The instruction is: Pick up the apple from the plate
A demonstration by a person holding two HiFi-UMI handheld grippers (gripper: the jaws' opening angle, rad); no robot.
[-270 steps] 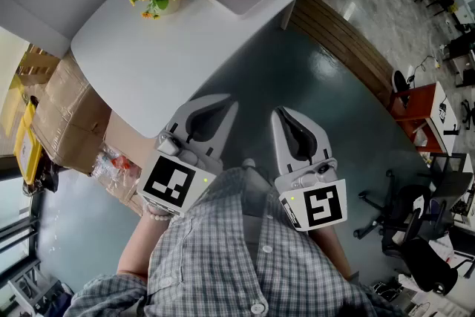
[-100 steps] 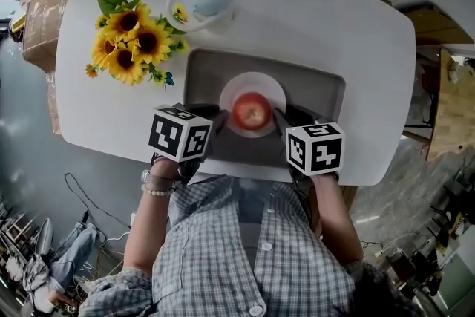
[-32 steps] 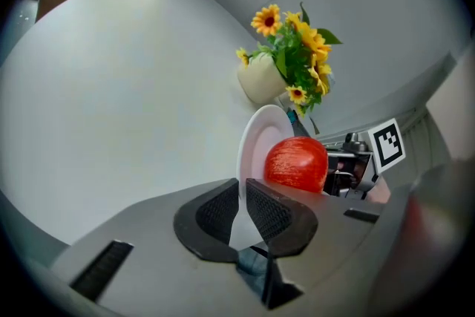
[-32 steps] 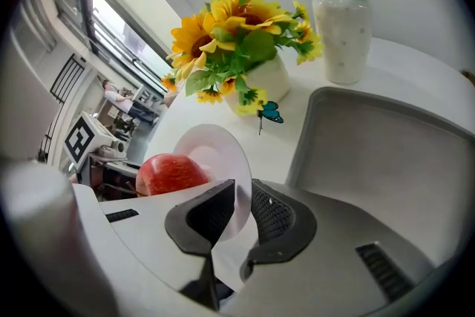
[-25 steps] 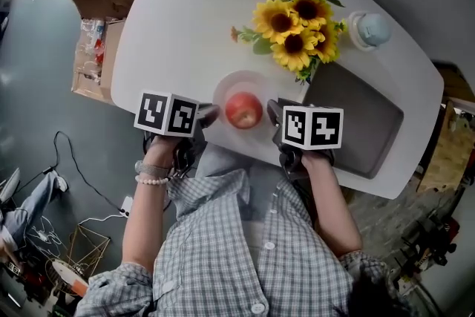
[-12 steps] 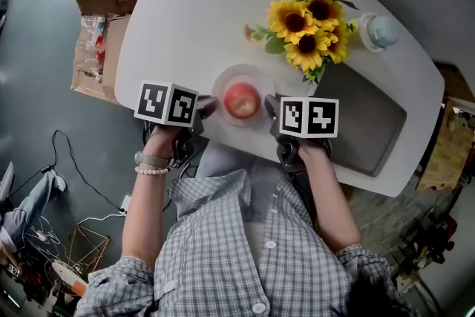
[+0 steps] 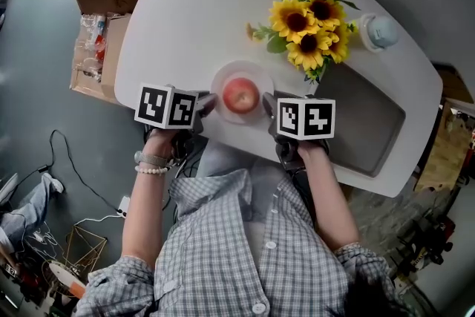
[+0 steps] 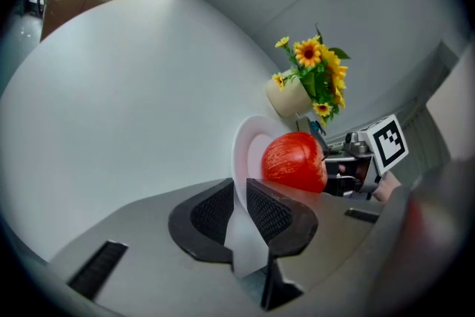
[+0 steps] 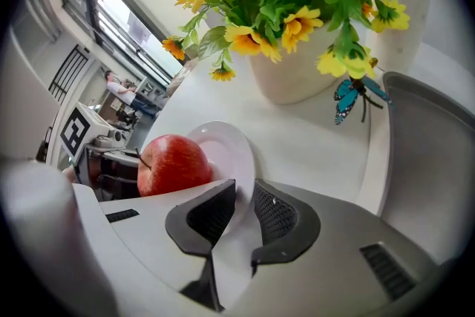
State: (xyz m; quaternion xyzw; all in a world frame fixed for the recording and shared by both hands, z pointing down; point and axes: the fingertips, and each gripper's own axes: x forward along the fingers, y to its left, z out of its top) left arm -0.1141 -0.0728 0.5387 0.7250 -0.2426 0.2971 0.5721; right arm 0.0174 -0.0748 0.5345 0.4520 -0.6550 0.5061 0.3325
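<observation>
My left hand-held gripper (image 8: 239, 193) clamps the plate (image 7: 241, 69) rim at nine o'clock; my right hand-held gripper (image 9: 243, 197) clamps it at three o'clock; the apple (image 7: 240, 94) sits at its centre.

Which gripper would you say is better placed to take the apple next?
Probably left, narrowly. The left gripper and right gripper are both shut on the plate rim, so either must release first. The apple sits nearly straight beyond the left jaws, but off to the side of the right.
</observation>
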